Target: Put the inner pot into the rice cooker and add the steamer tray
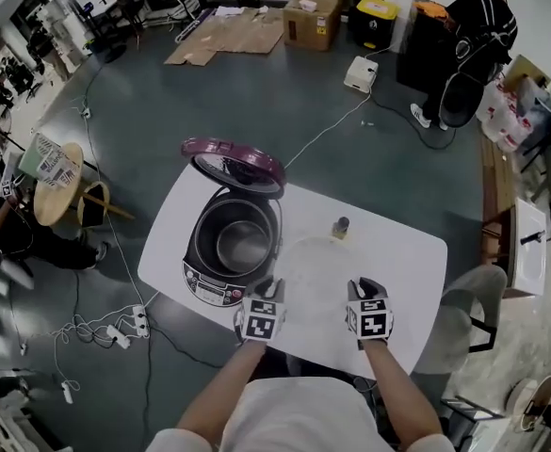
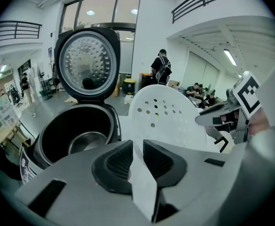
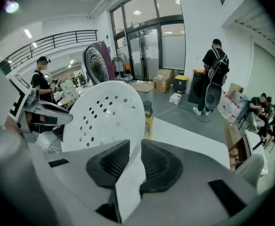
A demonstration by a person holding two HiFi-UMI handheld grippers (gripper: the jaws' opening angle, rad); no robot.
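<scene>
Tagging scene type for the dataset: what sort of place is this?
Probably an open lab or workshop hall, not a kitchen: power strips and cables on a bare floor, cardboard boxes, a mezzanine railing overhead.

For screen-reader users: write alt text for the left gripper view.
The left hand-held gripper clamps the rim of a white perforated steamer tray. At left the rice cooker stands open, lid raised, inner pot inside; the right hand-held gripper holds its right edge.
</scene>
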